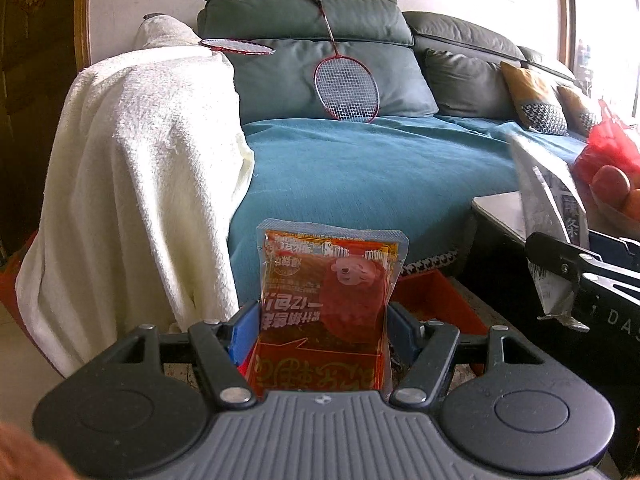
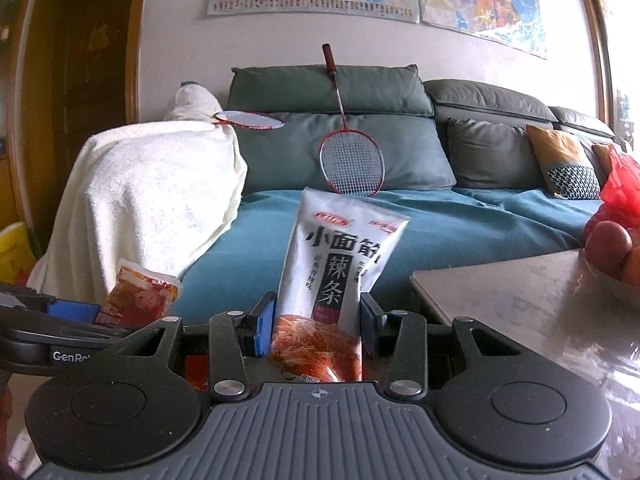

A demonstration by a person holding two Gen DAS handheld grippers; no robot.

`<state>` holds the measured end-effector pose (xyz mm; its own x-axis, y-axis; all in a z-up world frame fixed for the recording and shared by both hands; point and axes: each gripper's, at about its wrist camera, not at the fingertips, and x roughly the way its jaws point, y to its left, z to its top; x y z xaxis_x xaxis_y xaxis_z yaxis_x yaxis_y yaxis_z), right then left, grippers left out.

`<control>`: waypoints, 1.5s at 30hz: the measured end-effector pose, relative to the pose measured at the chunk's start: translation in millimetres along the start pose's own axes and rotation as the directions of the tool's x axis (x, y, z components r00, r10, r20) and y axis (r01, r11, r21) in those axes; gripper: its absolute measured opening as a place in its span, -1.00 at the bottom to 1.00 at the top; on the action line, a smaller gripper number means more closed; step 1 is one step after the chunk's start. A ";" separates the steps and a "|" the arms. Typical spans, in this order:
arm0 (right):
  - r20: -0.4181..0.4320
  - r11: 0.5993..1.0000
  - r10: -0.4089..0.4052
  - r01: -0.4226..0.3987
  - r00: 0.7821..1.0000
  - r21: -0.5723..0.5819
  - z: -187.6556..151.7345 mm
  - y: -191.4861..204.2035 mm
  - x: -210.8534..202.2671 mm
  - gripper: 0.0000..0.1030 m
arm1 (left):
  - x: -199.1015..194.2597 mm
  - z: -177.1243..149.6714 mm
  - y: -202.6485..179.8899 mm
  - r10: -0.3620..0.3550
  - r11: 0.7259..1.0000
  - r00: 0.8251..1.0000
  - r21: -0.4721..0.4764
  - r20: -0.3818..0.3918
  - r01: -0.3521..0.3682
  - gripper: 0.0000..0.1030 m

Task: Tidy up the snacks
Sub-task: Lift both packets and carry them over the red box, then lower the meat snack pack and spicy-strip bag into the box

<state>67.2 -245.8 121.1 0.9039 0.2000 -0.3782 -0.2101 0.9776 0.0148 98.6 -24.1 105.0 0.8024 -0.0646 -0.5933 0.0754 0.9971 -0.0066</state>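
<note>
1. The left gripper (image 1: pixel 320 332) is clenched on an orange snack packet (image 1: pixel 330 300) printed with a cartoon face. The packet stands upright between the 2 blue-padded fingers (image 1: pixel 242 330), its printing upside down to the camera, so it seems to be gripped at what is normally its top.

2. The right gripper (image 2: pixel 316 326) grasps a white spicy-strip packet (image 2: pixel 340 264) near its lower end. The upper part sticks up free and leans slightly right, probably because the soft bag has no support above the fingers.

3. Both packets are held in the air, in front of a sofa (image 1: pixel 360 168) with a teal cover. Neither touches a surface, which suggests they are being carried to wherever the snacks belong.

4. In the right wrist view, the left gripper and its orange packet appear at lower left, so the 2 hands are side by side.

5. A grey table (image 2: pixel 520 304) lies to the right, with a bowl of fruit (image 2: pixel 612 256) at its far edge.

6. An orange-red tray (image 1: pixel 436 304) sits low behind the left gripper; it may be the snacks' destination, though I cannot tell.

7. 2 badminton rackets (image 1: pixel 346 88) lean on the sofa cushions, beside a cream blanket (image 1: pixel 132 184) draped over the armrest.
</note>
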 end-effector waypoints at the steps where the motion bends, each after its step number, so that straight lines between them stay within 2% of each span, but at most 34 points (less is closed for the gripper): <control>1: -0.004 1.000 0.002 -0.002 1.000 0.001 0.5 -0.3 1.9 -0.02 | 2.0 1.4 -0.2 0.002 1.000 1.000 0.003 -0.001 -0.002 0.18; 6: -0.031 1.000 0.012 -0.013 0.999 -0.009 0.9 1.5 12.5 -0.06 | 14.7 5.0 -1.5 0.014 1.000 1.000 0.008 -0.014 -0.014 0.18; 11: -0.143 0.999 0.045 -0.047 0.989 -0.009 -11.1 1.7 42.7 -0.25 | 34.2 3.4 -3.7 0.021 1.000 0.998 0.014 -0.055 -0.020 0.18; 16: -0.233 0.999 0.050 -0.052 0.971 0.001 -28.1 -1.6 72.0 -0.29 | 54.6 -2.1 -7.3 0.029 0.999 0.994 0.033 -0.105 -0.026 0.18; 28: -0.234 0.999 0.047 -0.050 0.971 -0.006 -23.4 1.1 88.6 -0.29 | 80.5 0.7 -9.7 0.047 0.999 0.989 0.032 -0.143 -0.043 0.18; 45: -0.291 0.997 0.051 -0.067 0.956 -0.048 -22.6 3.1 111.0 -0.29 | 111.6 -0.1 -17.7 0.057 0.998 0.976 0.048 -0.208 -0.048 0.18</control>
<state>158.5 -222.0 58.2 0.7447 0.2216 -0.6296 -0.2881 0.9576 -0.0038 186.7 -48.9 38.8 0.6644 0.0017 -0.7473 0.0655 0.9960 0.0605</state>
